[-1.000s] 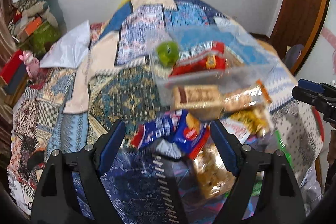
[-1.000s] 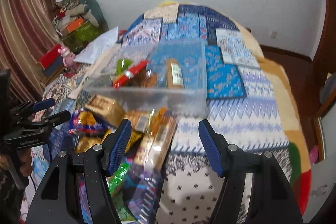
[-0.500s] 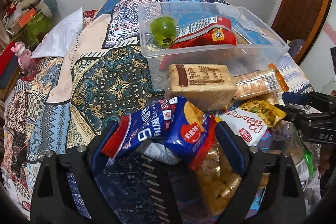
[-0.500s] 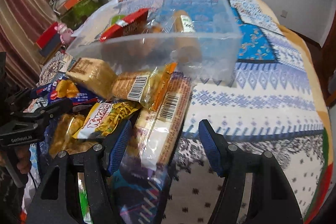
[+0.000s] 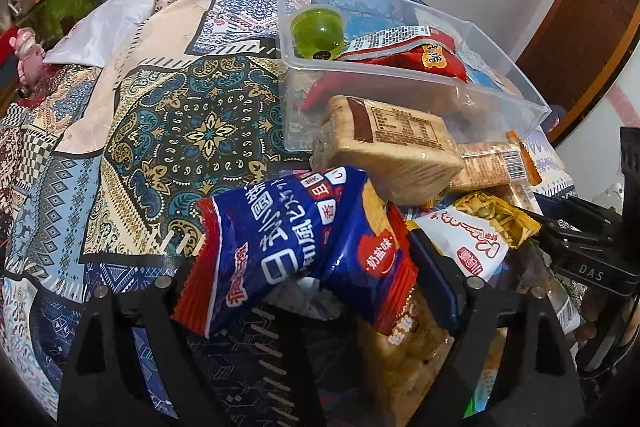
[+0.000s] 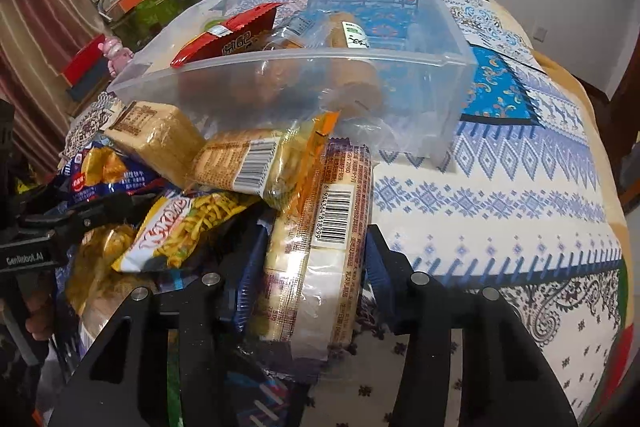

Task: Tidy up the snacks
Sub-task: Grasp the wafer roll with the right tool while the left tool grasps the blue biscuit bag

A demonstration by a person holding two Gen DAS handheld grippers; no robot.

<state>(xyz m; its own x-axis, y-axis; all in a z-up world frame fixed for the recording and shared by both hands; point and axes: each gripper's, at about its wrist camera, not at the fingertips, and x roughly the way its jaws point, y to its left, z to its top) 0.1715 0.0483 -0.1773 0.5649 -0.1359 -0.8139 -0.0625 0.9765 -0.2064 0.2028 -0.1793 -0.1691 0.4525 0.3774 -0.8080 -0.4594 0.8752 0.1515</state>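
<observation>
A heap of snack packets lies on the quilt in front of a clear plastic bin (image 5: 400,75) (image 6: 320,59). The bin holds a green jelly cup (image 5: 318,35), a red packet (image 5: 420,55) and a roll of biscuits (image 6: 352,39). My left gripper (image 5: 308,267) straddles a blue packet (image 5: 288,247); its jaws are closing and the packet's ends lie over the fingers, no clear squeeze visible. My right gripper (image 6: 312,267) is closing, its pads against the sides of a long cracker pack (image 6: 320,255) with a barcode. A tan wafer block (image 5: 392,147) leans on the bin's front.
A yellow-and-white noodle snack bag (image 6: 180,227) and an orange-edged biscuit pack (image 6: 248,163) lie between the grippers. The patterned quilt (image 6: 500,187) stretches bare to the right. A white bag (image 5: 108,23), a pink toy (image 5: 28,55) and piled clutter sit far left; a wooden door (image 5: 580,27) stands right.
Both grippers have sunk into the snack heap. The right jaws have narrowed from wide apart onto the cracker pack. The blue packet now fills the gap between the left jaws.
</observation>
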